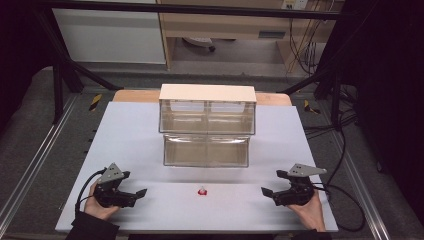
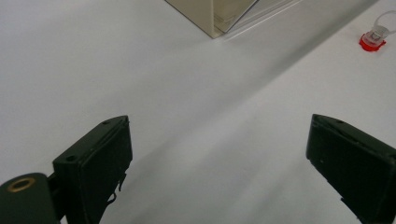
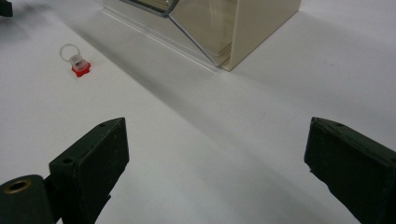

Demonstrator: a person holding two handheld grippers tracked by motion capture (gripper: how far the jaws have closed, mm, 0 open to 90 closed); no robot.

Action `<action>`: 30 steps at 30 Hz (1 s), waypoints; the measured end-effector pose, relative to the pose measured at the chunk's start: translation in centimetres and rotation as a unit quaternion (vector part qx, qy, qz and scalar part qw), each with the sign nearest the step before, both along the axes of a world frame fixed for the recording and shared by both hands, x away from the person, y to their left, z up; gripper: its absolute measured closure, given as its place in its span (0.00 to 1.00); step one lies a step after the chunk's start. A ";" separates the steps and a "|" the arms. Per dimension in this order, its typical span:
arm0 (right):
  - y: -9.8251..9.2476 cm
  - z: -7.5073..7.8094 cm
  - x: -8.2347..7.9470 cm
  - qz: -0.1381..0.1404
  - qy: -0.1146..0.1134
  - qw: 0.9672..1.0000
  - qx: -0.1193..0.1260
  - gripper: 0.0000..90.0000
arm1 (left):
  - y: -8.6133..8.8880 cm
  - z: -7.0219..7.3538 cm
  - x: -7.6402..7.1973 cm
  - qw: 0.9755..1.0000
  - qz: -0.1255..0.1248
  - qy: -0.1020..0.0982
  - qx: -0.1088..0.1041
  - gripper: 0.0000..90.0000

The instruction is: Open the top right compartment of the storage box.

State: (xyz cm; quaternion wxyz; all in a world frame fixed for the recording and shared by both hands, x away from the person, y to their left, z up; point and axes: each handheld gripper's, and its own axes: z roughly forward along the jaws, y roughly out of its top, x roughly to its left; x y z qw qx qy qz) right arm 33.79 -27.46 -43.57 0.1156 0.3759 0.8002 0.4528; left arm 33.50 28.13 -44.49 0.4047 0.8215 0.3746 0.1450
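Resting low at the near edge of the surface (image 1: 150,210), both tongs sit with jaws spread wide and nothing between them: left tongs (image 1: 136,194) at the near left, right tongs (image 1: 268,193) at the near right, each held in a hand. Both point inward, toward the middle.

Between them, slightly farther out and well apart from either, stands the cap (image 1: 201,191): a small red base with a clear ring on top. It sits alone on bare surface, in front of the bin (image 1: 206,150).

Orientation, judged from the right gripper view: cap (image 3: 79,65) stands on its red base, long axis roughly upright, ring end up and leaning a little toward the far side. In the left gripper view the cap (image 2: 372,39) reads the same, ring uppermost. Ring plane relative to either approach line: cannot tell exactly.

Risks from here, as judgement:
- Cap is small and light; one jaw touching first would likely tip it or push it along the smooth surface.
- Closing on the thin ring instead of the red base may let it twist or pop out.
- Coming in too low drags jaw tips on the surface.
- Overshooting past the cap nudges the bin's clear front.
- Both tongs converging on one small target may collide.
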 end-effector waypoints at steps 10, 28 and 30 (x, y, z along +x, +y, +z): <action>1.0 1.2 -0.2 0.007 -0.017 1.000 0.003 0.21 | 0.1 0.0 0.0 1.000 0.003 -0.001 -0.001 0.08; 3.1 3.2 -0.6 0.034 -0.042 0.999 0.002 0.49 | 0.1 0.0 0.0 1.000 0.004 -0.001 0.000 0.08; 3.2 3.4 -0.6 0.034 -0.043 0.998 0.004 0.53 | 0.0 0.0 0.0 1.000 0.004 -0.001 0.000 0.08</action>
